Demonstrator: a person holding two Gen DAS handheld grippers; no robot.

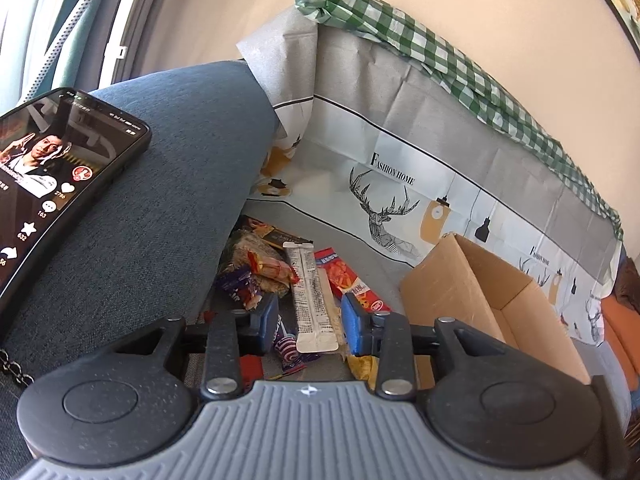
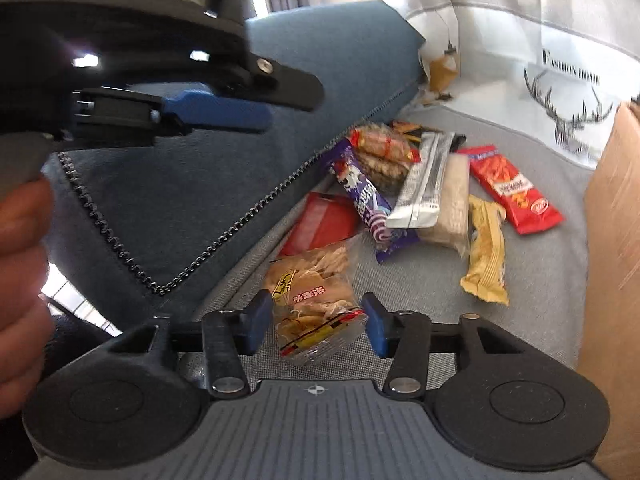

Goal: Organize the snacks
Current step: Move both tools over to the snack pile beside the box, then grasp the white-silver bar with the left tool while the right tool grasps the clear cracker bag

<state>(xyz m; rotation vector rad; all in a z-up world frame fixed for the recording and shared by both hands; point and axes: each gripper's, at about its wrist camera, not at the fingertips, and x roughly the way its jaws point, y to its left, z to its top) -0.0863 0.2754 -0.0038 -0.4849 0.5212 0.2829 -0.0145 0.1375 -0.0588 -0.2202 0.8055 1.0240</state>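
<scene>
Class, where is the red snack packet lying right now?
In the right wrist view the red snack packet lies on the grey sofa seat, right of the yellow packet, near the cardboard box.

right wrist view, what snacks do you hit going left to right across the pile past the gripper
red packet → purple wrapper → silver sachet → yellow packet → red-orange snack bag → cardboard box at the right edge.
</scene>
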